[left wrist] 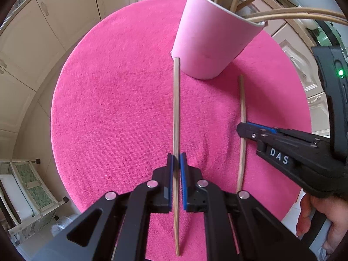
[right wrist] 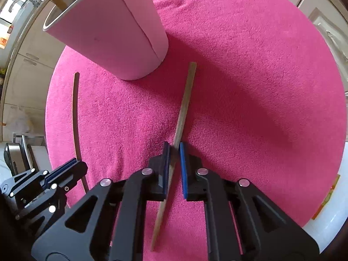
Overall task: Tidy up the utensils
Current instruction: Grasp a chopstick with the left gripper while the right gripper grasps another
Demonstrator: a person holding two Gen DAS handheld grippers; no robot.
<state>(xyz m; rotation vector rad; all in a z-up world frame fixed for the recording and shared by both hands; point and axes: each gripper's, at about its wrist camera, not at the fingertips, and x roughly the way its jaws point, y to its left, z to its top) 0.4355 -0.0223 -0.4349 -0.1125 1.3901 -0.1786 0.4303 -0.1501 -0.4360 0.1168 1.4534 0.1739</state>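
Two wooden chopsticks lie on a round pink cloth (left wrist: pixel 113 108) in front of a pink cup (left wrist: pixel 213 39) that holds several more wooden sticks. My left gripper (left wrist: pixel 176 158) is shut on the left chopstick (left wrist: pixel 176 108), near its middle. My right gripper (right wrist: pixel 174 150) is shut on the right chopstick (right wrist: pixel 184 104), which runs slantwise between the blue pads. In the left wrist view the right gripper (left wrist: pixel 245 128) grips the right chopstick (left wrist: pixel 243 100). In the right wrist view the left gripper (right wrist: pixel 74 165) sits on the left chopstick (right wrist: pixel 75 113). The cup (right wrist: pixel 113 34) stands upright beyond both.
Cream cabinet doors (left wrist: pixel 28 43) surround the round table. A white rack (left wrist: pixel 26 191) stands on the floor at lower left. A white surface (right wrist: pixel 326 224) shows past the cloth's right edge. The person's hand (left wrist: pixel 315 215) holds the right gripper.
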